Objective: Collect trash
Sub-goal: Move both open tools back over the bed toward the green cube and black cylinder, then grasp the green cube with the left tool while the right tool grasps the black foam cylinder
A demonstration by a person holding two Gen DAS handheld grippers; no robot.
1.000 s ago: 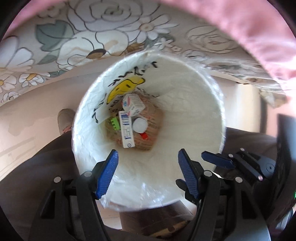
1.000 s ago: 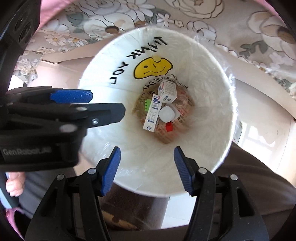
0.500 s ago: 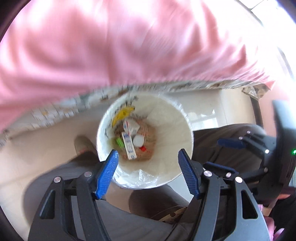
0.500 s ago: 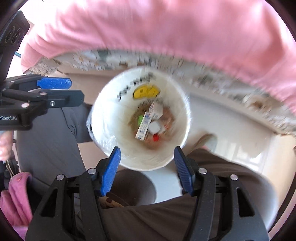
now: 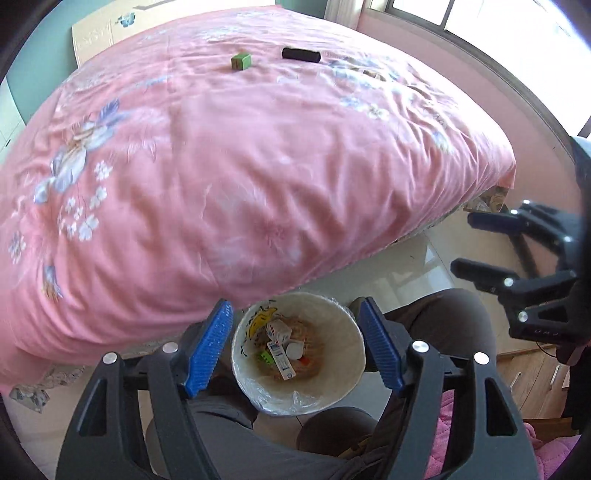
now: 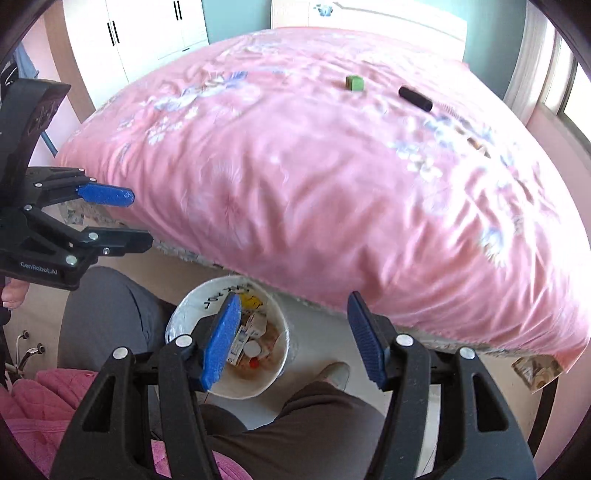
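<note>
1. Pink bedding [image 5: 258,166] fills the view; a green cube [image 5: 241,61] and black cylinder [image 5: 301,54] lie far back.
2. Trash sits in the white bin [image 5: 343,354], partly hidden by a blue pad in the right view.
3. Left gripper [image 5: 295,347] is opening, right gripper [image 6: 295,336] spread; nothing is held.

Bright daylight from a window [image 5: 517,22] at one o'clock; soft motion blur; fisheye bending, dark vignette at edges.

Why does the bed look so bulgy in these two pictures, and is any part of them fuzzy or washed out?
Both wrist views use fisheye lenses, so the pink flowered bedspread balloons and dark corners ring each picture. Left wrist view: the window at top right is washed out, and the pale floor shows glare. Right wrist view: the bedspread's right side is smeared, while the small green cube stays fairly sharp.
</note>
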